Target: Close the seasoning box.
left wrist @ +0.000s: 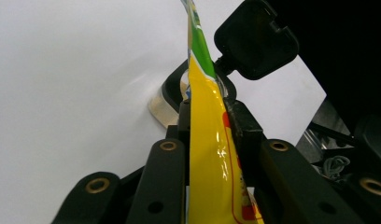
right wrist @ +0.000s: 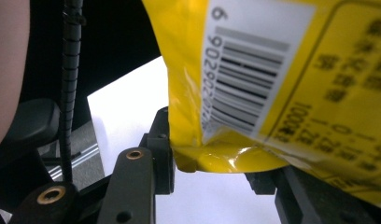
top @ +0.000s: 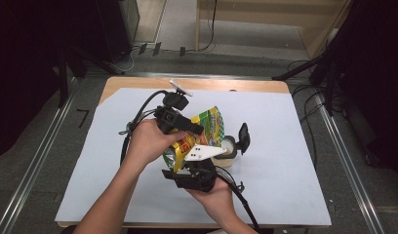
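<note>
The left tool (left wrist: 212, 121) squeezes the yellow and green bag (left wrist: 208, 154) between its two black jaws. The jaws are close together, with the thin bag pressed flat in the gap. In the high view the left tool (top: 197, 130) sits on the left side of the bag (top: 207, 127), and a hand (top: 149, 141) holds it.

The right tool (right wrist: 212, 175) has its jaws partly open, one on each side of the bag's bottom corner (right wrist: 216, 156). It is hard to tell if the jaws press on the bag. A barcode (right wrist: 244, 88) on a white patch is printed on the bag just above this corner. In the high view the right tool (top: 194, 171) is just below the bag, held by the other hand (top: 216, 192).

The bag is held up above the middle of the white worktop (top: 294, 161). Just to the right of the bag is a small clear cup (top: 229, 152) standing on the worktop. A black square lid (top: 244, 137) stands up just beside the cup, on its right.
</note>
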